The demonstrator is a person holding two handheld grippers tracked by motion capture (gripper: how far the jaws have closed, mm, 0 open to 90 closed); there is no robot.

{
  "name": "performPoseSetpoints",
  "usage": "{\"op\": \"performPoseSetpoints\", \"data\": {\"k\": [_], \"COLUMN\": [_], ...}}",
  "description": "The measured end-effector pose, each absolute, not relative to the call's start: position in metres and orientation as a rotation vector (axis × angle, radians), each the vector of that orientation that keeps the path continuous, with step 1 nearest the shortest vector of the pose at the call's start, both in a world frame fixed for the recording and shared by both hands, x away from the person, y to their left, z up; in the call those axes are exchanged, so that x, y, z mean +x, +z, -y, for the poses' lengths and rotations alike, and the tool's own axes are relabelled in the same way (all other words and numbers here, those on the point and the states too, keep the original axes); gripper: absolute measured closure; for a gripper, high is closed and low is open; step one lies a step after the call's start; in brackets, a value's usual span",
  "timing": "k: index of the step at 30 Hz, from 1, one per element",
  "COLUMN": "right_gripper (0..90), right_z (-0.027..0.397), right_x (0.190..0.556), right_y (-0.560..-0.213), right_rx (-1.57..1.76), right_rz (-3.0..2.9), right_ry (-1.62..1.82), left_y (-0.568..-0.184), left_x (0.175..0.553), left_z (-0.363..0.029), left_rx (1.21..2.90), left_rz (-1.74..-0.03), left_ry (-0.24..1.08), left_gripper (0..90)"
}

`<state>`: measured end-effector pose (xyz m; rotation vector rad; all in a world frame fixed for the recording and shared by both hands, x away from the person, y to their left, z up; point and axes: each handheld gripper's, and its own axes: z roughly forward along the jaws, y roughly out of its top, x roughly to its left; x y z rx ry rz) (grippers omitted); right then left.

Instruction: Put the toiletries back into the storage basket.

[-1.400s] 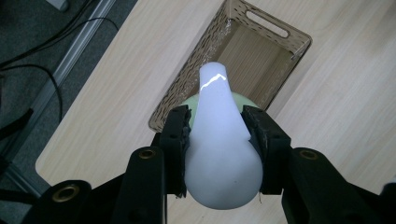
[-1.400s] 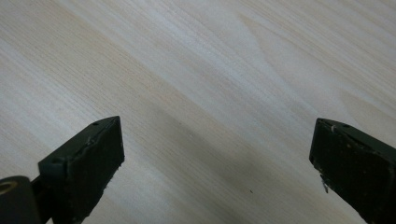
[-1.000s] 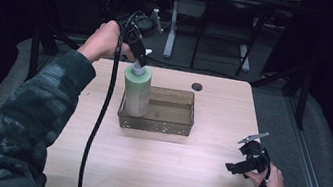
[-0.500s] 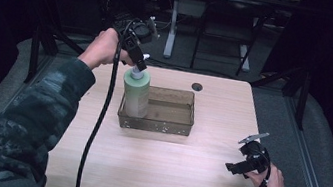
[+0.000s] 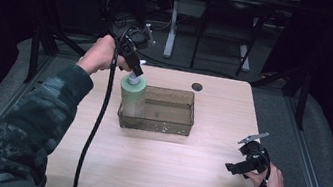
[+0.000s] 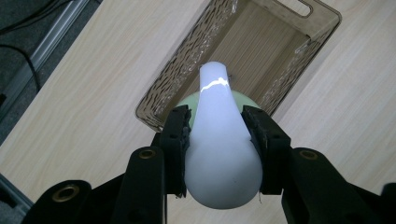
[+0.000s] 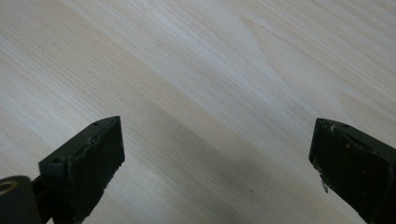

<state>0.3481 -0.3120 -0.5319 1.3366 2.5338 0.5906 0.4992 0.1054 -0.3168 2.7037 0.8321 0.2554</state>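
Note:
A pale green bottle (image 5: 132, 97) with a white pump top (image 6: 216, 140) stands upright in the left end of a smoky clear bin (image 5: 185, 125). My left gripper (image 5: 133, 70) reaches down from above and is shut on the white top; in the left gripper view the two pads press its sides and the bin (image 6: 187, 60) lies below. My right gripper (image 5: 238, 163) rests low over the table's near right part, a hand around it. In the right gripper view its jaws stand wide apart over bare wood, and my right gripper (image 7: 217, 154) is open and holds nothing.
The light wooden table (image 5: 162, 174) has a small dark round hole (image 5: 197, 86) near its far edge. A black cable (image 5: 93, 132) trails from the left gripper across the table's left side. Dark floor, table legs and a chair base lie beyond the far edge.
My left gripper has sunk with the bottle, which now sits lower in the bin's left end. The right gripper has stayed where it was.

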Motion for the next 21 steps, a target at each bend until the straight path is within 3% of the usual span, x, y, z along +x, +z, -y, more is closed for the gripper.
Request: {"op": "performPoseSetpoints", "data": {"k": [21], "right_gripper": [3.0], "right_z": [0.312], "right_x": [0.348], "right_y": [-0.532], "right_rx": [1.321], "right_rz": [-2.534], "right_ry": [0.575], "left_y": [-0.329], "left_x": [0.496], "left_z": [-0.114], "left_rx": [2.721], "left_rz": [-0.830], "left_ry": [0.219], "left_gripper": [62.7]}}
